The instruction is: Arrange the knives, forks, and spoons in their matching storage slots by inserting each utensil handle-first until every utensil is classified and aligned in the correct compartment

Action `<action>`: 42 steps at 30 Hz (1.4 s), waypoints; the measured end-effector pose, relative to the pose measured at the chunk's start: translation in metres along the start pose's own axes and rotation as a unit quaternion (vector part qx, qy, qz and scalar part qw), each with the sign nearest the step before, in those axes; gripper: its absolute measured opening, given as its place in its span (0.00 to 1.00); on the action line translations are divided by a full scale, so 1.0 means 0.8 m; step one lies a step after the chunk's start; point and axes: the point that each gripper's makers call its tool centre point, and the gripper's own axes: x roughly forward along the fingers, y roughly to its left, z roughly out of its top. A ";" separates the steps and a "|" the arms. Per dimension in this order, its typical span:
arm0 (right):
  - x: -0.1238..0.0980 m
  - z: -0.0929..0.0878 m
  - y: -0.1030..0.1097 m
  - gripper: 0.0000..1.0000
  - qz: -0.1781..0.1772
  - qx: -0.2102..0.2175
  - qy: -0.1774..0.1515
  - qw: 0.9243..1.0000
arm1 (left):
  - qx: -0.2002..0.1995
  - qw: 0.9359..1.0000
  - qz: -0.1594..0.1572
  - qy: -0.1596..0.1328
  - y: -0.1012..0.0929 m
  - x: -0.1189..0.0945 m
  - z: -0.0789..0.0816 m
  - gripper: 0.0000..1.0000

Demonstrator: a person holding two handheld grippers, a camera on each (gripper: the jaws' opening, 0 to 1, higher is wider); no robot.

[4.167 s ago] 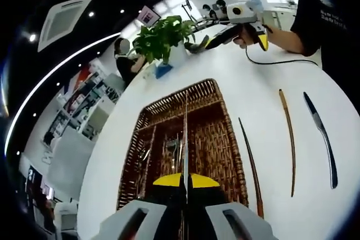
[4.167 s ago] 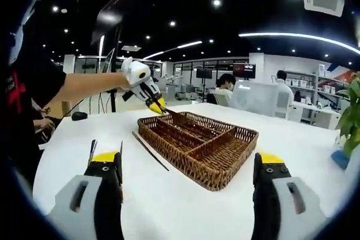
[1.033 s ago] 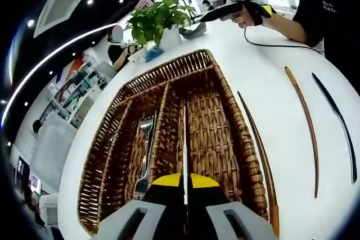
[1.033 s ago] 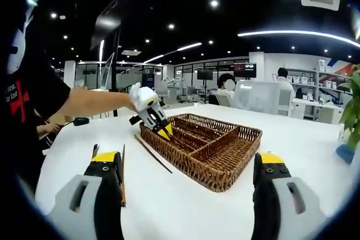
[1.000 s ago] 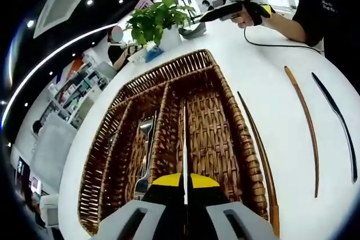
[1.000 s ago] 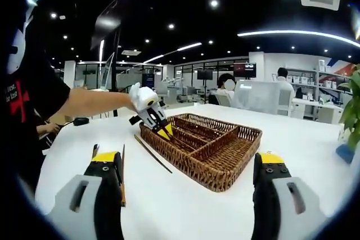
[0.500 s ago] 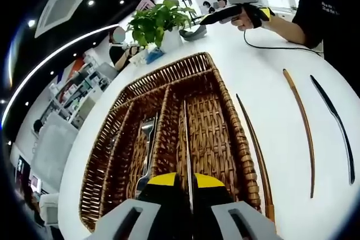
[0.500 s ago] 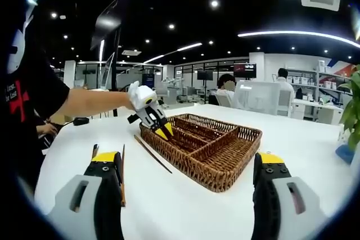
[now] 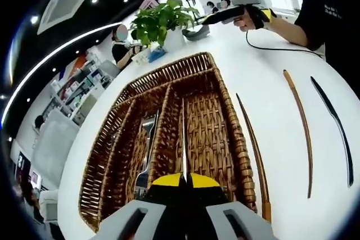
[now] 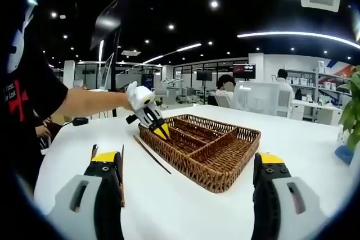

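Observation:
My left gripper (image 9: 181, 180) is shut on a thin metal utensil (image 9: 183, 133), seen edge-on. It reaches forward over the middle divider of the wicker basket (image 9: 229, 117). A fork (image 9: 147, 139) lies in the compartment to the left of it. In the right gripper view the left gripper (image 10: 151, 117) hangs at the basket's (image 10: 216, 167) near-left end. My right gripper (image 10: 187, 168) stands wide open with nothing between its jaws, well short of the basket. It is also seen hand-held at the far side of the table (image 9: 243, 5).
Right of the basket three long utensils lie on the white table: two brown ones (image 9: 251, 145) (image 9: 299, 123) and a black one (image 9: 333, 128). One brown utensil (image 10: 152, 153) shows beside the basket. A potted plant (image 9: 160, 21) stands beyond the basket. A person's arm (image 10: 84, 102) reaches in.
The left jaws stood slightly apart half a second ago and are together again now. The left gripper has drawn back and up a little at the basket's end. The right gripper stays put.

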 end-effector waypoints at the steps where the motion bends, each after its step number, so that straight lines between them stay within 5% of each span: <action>1: 0.000 0.000 0.000 1.00 0.000 0.000 0.000 1.000 | 0.009 1.000 0.002 0.004 0.000 0.000 0.000 0.02; 12: 0.002 -0.002 0.001 1.00 0.001 -0.003 0.003 1.000 | -0.028 0.999 -0.027 0.008 0.002 -0.001 -0.005 0.04; 14: 0.002 -0.001 0.000 1.00 0.001 -0.002 0.002 1.000 | -0.040 0.999 -0.018 0.004 0.007 -0.001 -0.005 0.12; 21: 0.003 -0.002 0.002 1.00 0.003 -0.001 0.003 1.000 | -0.059 0.998 -0.011 -0.007 0.010 -0.007 -0.005 0.13; 26: 0.004 -0.005 0.001 1.00 0.003 0.002 0.005 1.000 | -0.106 0.993 -0.025 -0.043 0.010 -0.023 0.003 0.22; 32: 0.005 -0.005 0.002 1.00 0.005 0.004 0.004 1.000 | -0.135 0.987 -0.005 -0.089 0.022 -0.043 0.022 0.30; 36: 0.005 -0.007 0.001 1.00 0.005 0.007 0.005 1.000 | -0.160 0.979 0.027 -0.126 0.038 -0.065 0.036 0.45; 39: 0.006 -0.010 0.003 1.00 0.008 0.002 0.010 1.000 | -0.168 0.974 0.071 -0.133 0.050 -0.080 0.036 0.73; 42: 0.011 -0.015 0.009 1.00 0.014 -0.008 0.019 1.000 | -0.208 0.958 0.114 -0.158 0.054 -0.102 0.035 0.94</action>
